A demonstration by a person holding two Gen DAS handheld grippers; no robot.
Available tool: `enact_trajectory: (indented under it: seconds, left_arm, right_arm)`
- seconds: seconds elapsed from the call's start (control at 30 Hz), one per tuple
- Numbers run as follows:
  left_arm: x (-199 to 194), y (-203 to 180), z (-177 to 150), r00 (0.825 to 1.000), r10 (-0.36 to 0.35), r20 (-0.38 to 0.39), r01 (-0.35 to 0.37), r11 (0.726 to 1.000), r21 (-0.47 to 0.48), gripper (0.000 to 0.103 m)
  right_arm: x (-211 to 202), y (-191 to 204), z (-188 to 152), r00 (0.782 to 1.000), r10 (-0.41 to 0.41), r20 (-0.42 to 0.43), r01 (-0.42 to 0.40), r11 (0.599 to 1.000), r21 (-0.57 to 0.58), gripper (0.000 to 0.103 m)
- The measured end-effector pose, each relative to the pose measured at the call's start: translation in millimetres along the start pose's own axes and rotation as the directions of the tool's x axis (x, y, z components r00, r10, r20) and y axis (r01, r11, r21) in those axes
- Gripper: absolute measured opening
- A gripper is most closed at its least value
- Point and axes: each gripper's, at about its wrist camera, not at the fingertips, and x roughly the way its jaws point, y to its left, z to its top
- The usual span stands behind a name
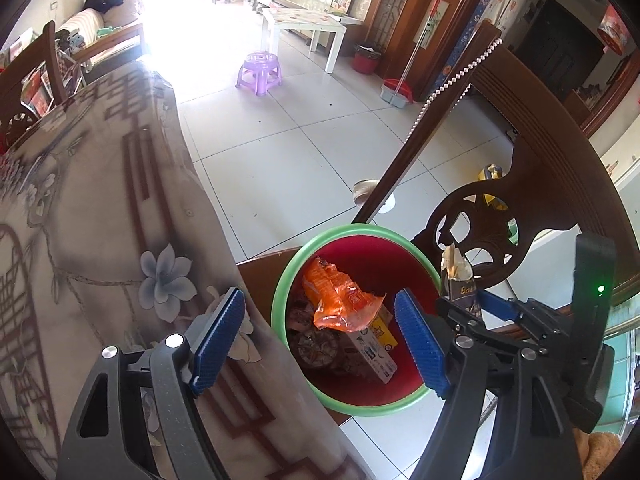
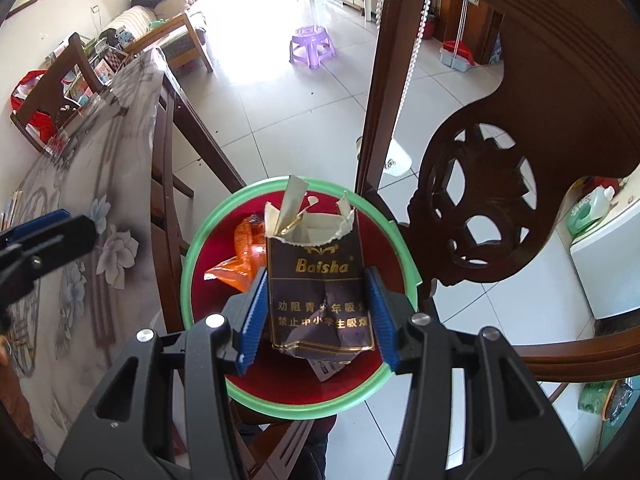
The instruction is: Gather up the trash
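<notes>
Left hand-held gripper (image 1: 320,340): black frame, blue ribbed pads spread wide apart, nothing between them; right hand-held gripper (image 2: 318,312): blue pads (image 2: 252,320) pressed against both sides of a torn dark cigarette pack (image 2: 320,292), held upright.

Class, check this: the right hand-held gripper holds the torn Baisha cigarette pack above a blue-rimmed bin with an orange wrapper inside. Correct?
Not quite: the bin has a green rim, as the right wrist view shows. The right hand-held gripper does hold the cigarette pack above it, with the orange wrapper inside.
</notes>
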Motion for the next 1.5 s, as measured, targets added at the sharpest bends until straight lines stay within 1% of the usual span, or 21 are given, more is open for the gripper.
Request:
enact_trajectory:
  seconds: [0.17, 0.5, 0.53, 0.57, 0.63, 0.8, 1.0, 1.07, 1.1, 1.17, 1.27, 1.4, 1.47, 1.5]
  left_arm:
    - [-2.9, 6.7, 1.0, 1.0, 0.007, 0.005, -0.007, 1.0, -0.019, 0.074]
    - [-7.8, 8.9, -1.0, 1.0, 0.012, 0.015, -0.012, 1.0, -0.023, 0.074]
    - [-8.2, 9.4, -1.1, 1.0, 0.011, 0.014, -0.011, 1.0, -0.024, 0.074]
    - [-8.6, 9.6, -1.1, 1.0, 0.011, 0.014, -0.011, 1.0, -0.025, 0.074]
    - [-10.1, 11.0, -1.9, 1.0, 0.015, 0.015, -0.014, 1.0, -0.026, 0.074]
    - [-16.5, 14.6, -5.4, 1.0, 0.017, 0.019, -0.016, 0.999, -0.03, 0.074]
    - [-36.2, 19.4, -14.4, 0.999, 0.016, 0.045, -0.015, 1.0, -0.017, 0.075]
    - [-45.3, 23.7, -18.1, 0.998, 0.018, 0.06, -0.017, 1.0, -0.017, 0.081]
    - [-52.6, 27.5, -21.2, 0.997, 0.021, 0.076, -0.02, 1.0, -0.017, 0.081]
    - [-64.2, 35.1, -26.0, 0.995, 0.027, 0.098, -0.025, 1.0, -0.016, 0.083]
    - [-85.6, 53.7, -36.1, 0.991, 0.034, 0.132, -0.031, 0.999, -0.025, 0.088]
    - [-115.3, 83.6, -52.6, 0.985, 0.039, 0.167, -0.035, 0.999, -0.029, 0.09]
    - [-131.4, 98.6, -61.6, 0.978, 0.049, 0.203, -0.045, 0.999, -0.026, 0.095]
    - [-144.1, 110.3, -68.8, 0.969, 0.058, 0.239, -0.053, 0.998, -0.027, 0.095]
  right_arm:
    - [9.9, 3.5, -1.3, 1.0, 0.001, -0.024, -0.001, 1.0, -0.009, 0.047]
    - [20.0, 15.2, 3.7, 0.999, -0.004, -0.034, 0.002, 0.999, -0.044, 0.047]
    - [21.5, 15.7, 3.7, 0.999, -0.005, -0.039, 0.004, 0.999, -0.045, 0.05]
    - [24.0, 16.0, 3.4, 0.999, -0.008, -0.052, 0.005, 0.999, -0.044, 0.058]
    - [24.1, 15.3, 2.2, 0.999, -0.008, -0.051, 0.006, 0.999, -0.036, 0.063]
    - [17.6, 13.7, -2.3, 0.999, -0.012, -0.044, 0.011, 1.0, -0.021, 0.067]
    - [-1.4, 16.0, -9.7, 1.0, -0.024, -0.016, 0.024, 1.0, -0.005, 0.079]
    - [-11.2, 20.1, -13.0, 1.0, -0.027, 0.002, 0.027, 1.0, 0.0, 0.087]
    - [-16.1, 22.7, -14.6, 0.999, -0.031, 0.011, 0.031, 1.0, 0.001, 0.089]
    - [-29.3, 29.7, -18.1, 0.998, -0.043, 0.04, 0.043, 0.999, 0.004, 0.098]
    - [-49.0, 43.7, -23.4, 0.995, -0.055, 0.081, 0.055, 0.998, 0.01, 0.098]
    - [-72.6, 71.8, -35.3, 0.99, -0.08, 0.114, 0.078, 0.997, 0.021, 0.098]
    - [-87.4, 91.0, -46.0, 0.986, -0.081, 0.146, 0.078, 0.997, 0.028, 0.098]
    - [-93.5, 99.3, -50.2, 0.983, -0.082, 0.163, 0.079, 0.997, 0.028, 0.098]
